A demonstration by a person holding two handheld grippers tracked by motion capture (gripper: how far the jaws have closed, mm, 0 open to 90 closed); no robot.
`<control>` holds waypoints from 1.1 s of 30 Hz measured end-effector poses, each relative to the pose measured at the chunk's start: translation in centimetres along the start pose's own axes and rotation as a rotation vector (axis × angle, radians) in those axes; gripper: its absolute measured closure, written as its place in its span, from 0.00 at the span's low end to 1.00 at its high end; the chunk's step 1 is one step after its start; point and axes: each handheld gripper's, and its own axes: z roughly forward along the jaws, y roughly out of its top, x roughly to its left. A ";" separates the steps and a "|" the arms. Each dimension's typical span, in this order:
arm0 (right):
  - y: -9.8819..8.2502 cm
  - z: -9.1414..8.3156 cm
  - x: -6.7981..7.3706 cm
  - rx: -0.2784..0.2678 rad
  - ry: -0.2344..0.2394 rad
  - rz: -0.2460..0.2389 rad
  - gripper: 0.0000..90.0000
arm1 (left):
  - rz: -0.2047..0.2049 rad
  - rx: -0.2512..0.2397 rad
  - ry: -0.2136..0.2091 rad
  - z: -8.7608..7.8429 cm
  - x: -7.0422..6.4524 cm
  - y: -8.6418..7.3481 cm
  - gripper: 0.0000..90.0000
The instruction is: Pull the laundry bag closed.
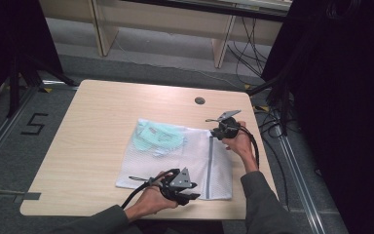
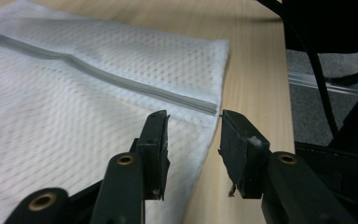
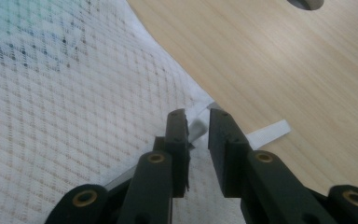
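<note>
A white mesh laundry bag [image 1: 170,161] lies flat on the wooden table [image 1: 102,112], with a pale green garment [image 1: 156,136] inside its far left part. A grey zipper [image 2: 121,81] runs along the bag's right side. My left gripper [image 1: 192,196] sits at the bag's near right corner, its jaws open [image 2: 193,135] with the corner's edge lying between and under them, untouched. My right gripper [image 1: 214,132] is at the zipper's far end, jaws a little apart [image 3: 198,126] around a white fabric tab [image 3: 270,130], the pads not pressing on it.
A round cable hole [image 1: 199,100] sits in the table behind the bag. The table's right edge [image 2: 279,93] runs close to both grippers. Black cables [image 1: 272,122] and dark curtains stand at the right, and shelf legs [image 1: 221,46] at the back.
</note>
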 end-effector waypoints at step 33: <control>0.3 -3.5 4.9 -0.081 0.100 0.032 0.53 | -0.167 0.023 0.215 -10.3 5.7 -2.6 0.39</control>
